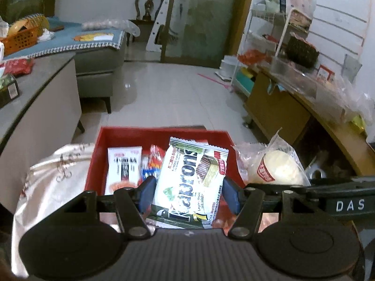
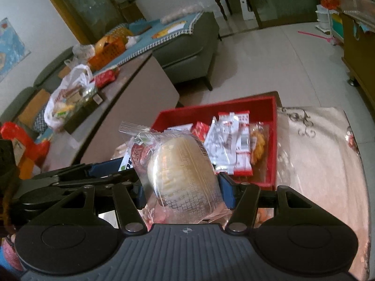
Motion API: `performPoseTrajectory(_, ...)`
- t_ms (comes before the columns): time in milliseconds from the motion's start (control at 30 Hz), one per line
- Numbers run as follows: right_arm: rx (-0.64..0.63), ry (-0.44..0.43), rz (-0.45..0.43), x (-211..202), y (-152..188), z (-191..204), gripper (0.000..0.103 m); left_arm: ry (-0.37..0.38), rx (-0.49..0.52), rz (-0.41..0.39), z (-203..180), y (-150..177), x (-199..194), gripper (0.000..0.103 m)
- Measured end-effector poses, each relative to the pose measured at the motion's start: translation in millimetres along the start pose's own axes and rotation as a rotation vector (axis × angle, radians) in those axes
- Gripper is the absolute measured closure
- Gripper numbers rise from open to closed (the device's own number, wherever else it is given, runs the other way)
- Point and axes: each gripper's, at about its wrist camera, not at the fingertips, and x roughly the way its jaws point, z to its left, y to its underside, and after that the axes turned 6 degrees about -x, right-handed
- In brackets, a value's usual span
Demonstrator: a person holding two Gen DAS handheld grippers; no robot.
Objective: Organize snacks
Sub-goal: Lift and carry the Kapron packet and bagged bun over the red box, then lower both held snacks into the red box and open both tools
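Above red tray [image 1: 161, 134], left gripper [image 1: 188, 195] gripping wafer pack [image 1: 189, 178]

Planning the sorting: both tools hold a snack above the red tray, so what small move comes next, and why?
Probably carry both clear of the red tray: the left tool grips the wafer pack, the right tool the wrapped bun, both already lifted off the other snacks.

Wafer packet [image 1: 189, 182], held upright above the red tray [image 1: 161, 134]: large brand lettering "Kaprons", with smaller "Layers Thick" and "MATCHA WAFERS" legible near its lower edge, plus a big "7". Black bar of the other gripper [image 1: 349, 205], at the right: white letters "DAS". Print on the clear-wrapped bun [image 2: 182, 175], the white sachet [image 1: 124, 166] in the tray and the other packets is too small or blurred to read
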Motion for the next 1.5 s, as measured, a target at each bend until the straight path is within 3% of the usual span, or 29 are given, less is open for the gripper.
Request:
performPoseTrajectory(267,0.027,-0.011,-0.048,7,-19,-6,0.036,-0.01,-0.03,-0.037,2,-18,12,0.049)
performPoseTrajectory(567,0.039,-0.012,-0.057,32,-38,-14,0.036,-0.072,-0.032,-0.065,9,-34,38,0.049)
performPoseTrajectory(967,0.045,0.015,-0.011,66,-44,-23,0.036,-0.129,-0.044,-0.028,20,-36,71,0.049)
performPoseTrajectory(1500,0.032,0.08,0.025,79,-40,-29,0.036,-0.163,-0.029,0.007,19,-28,91,0.049)
